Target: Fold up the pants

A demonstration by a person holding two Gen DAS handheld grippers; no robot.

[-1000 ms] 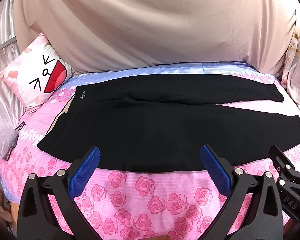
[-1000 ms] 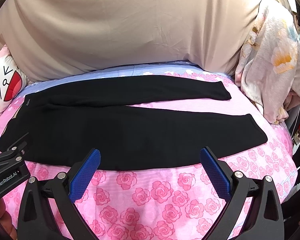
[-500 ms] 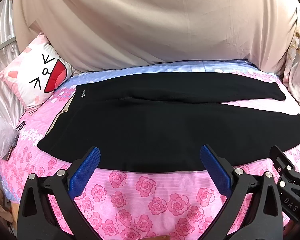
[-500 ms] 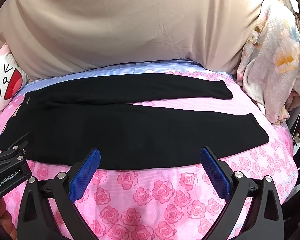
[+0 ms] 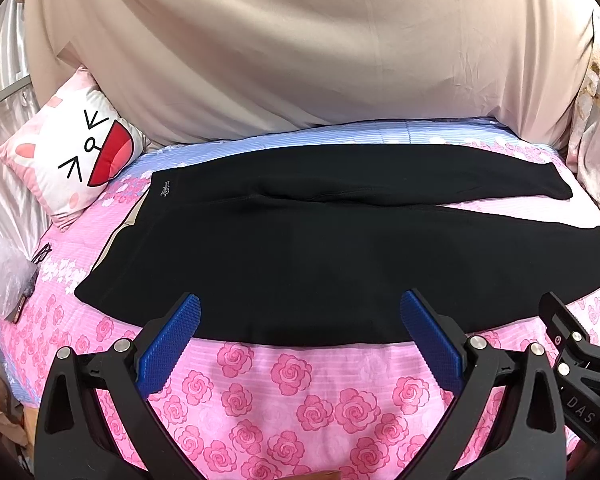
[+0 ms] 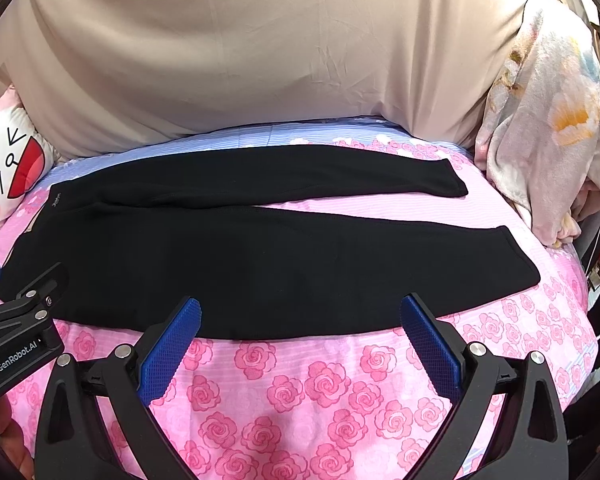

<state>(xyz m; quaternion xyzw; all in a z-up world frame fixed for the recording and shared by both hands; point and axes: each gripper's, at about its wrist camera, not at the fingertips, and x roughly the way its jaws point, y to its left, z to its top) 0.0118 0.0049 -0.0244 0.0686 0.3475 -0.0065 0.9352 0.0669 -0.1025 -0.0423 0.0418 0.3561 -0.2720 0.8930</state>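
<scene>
Black pants (image 5: 320,256) lie flat on the pink rose bedspread, waistband at the left, both legs running right and spread apart in a narrow V. In the right wrist view the same pants (image 6: 260,256) show their two cuffs at the right. My left gripper (image 5: 300,312) hovers open just before the near edge of the pants, holding nothing. My right gripper (image 6: 300,312) is open too, at the near edge of the front leg. Each gripper shows in the other's view: the right gripper's body (image 5: 580,360) at the far right, the left gripper's body (image 6: 20,328) at the far left.
A cartoon-face pillow (image 5: 76,160) leans at the back left. A beige sheet (image 5: 300,48) hangs behind the bed. A floral blanket (image 6: 548,128) is heaped at the right. A plastic bag and small items (image 5: 16,284) lie at the bed's left edge (image 5: 4,340).
Both views have shifted slightly, the pants drifting a little right and lower in frame. The grippers stay open and the pants lie unchanged.
</scene>
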